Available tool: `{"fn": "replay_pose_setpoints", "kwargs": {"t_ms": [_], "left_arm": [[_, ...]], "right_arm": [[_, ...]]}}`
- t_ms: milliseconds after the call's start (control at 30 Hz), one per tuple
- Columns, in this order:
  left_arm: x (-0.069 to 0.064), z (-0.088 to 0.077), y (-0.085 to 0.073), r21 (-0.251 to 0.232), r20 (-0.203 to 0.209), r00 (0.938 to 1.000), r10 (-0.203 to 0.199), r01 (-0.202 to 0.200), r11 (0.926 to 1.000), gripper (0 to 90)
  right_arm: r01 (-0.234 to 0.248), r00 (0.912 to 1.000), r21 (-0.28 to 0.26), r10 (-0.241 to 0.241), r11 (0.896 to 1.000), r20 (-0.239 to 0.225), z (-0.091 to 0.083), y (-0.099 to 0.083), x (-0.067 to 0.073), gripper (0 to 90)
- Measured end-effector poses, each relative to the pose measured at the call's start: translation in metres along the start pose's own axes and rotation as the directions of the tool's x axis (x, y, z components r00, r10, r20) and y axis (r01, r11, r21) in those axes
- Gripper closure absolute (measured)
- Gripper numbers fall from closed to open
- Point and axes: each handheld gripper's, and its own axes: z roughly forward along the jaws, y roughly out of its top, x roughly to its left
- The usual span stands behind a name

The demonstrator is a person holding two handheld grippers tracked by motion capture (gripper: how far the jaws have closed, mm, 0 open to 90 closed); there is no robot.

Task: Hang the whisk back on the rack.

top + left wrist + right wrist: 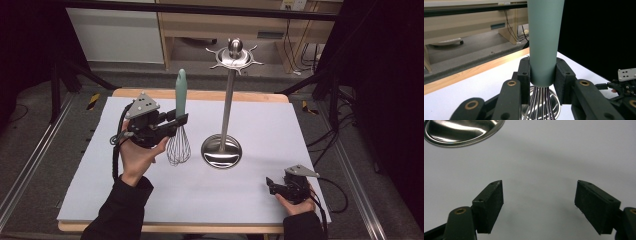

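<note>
A whisk (179, 125) with a pale green handle and a wire head stands upright, handle up, just left of the steel stand. My left gripper (181, 120) is shut on the lower end of that handle. In the left gripper view the handle (543, 42) is pinched between both black pads, with the wires (540, 103) hanging below. The steel utensil stand (227, 105) has a round dished base (221, 151) and a crown of hooks (235, 56) on top. My right gripper (270, 186) rests near the table's front right, jaws wide apart over bare white surface (539, 195).
A white sheet (250, 195) covers the wooden table (200, 94). The edge of the stand's base (461, 132) lies at the upper left of the right gripper view. Behind the table are shelving, cables and black tripod legs on a grey floor.
</note>
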Motion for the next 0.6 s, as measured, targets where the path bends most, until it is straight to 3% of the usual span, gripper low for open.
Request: {"fn": "replay_pose_setpoints", "kwargs": {"t_ms": [600], "left_arm": [[-0.01, 0.015, 0.012, 0.009, 0.016, 0.9996, 0.022, -0.022, 0.9997, 68.8]], "right_arm": [[-0.006, 1.0, -0.002, 0.006, 1.0, -0.005, 0.0, 0.0, 0.0, 23.4]]}}
